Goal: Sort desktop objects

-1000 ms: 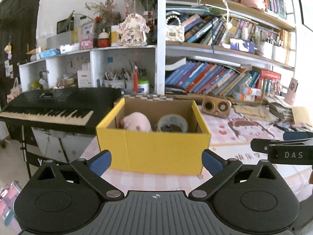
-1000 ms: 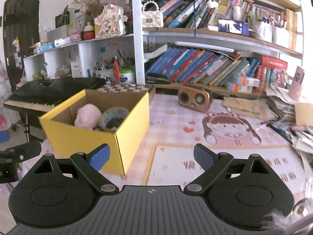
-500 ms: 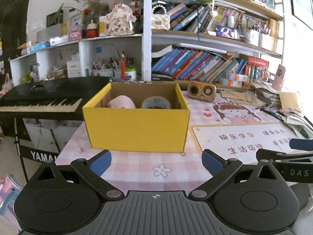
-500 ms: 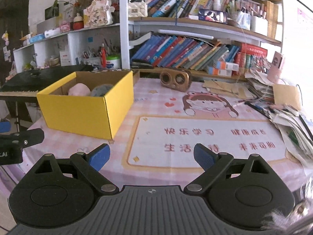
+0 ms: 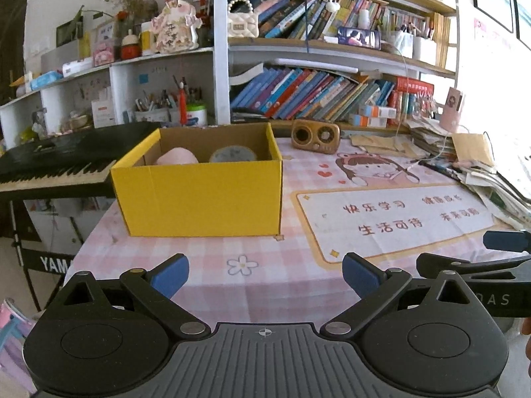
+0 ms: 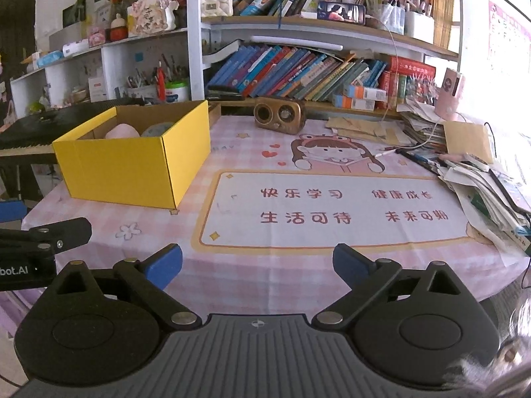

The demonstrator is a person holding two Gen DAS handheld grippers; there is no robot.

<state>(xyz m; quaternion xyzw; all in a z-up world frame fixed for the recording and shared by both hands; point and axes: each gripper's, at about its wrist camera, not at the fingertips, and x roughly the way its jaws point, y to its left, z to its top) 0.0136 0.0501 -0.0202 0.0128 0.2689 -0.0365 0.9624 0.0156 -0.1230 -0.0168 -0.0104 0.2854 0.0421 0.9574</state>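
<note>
Sitting on desk: yellow box [image 5: 199, 195], open-topped, cardboard-lined.

The box [image 5: 199, 195] is bright yellow outside and plain brown cardboard inside, holding a pale pink lump [image 5: 177, 156] and a grey roll [image 5: 232, 155]. The tabletop [image 5: 265, 285] wears pink-and-white check with a small white flower at six o'clock of the box (red characters on its white panel). Both claws, left [image 5: 265, 273] and right [image 6: 257, 263], are black with blue pads.
</note>
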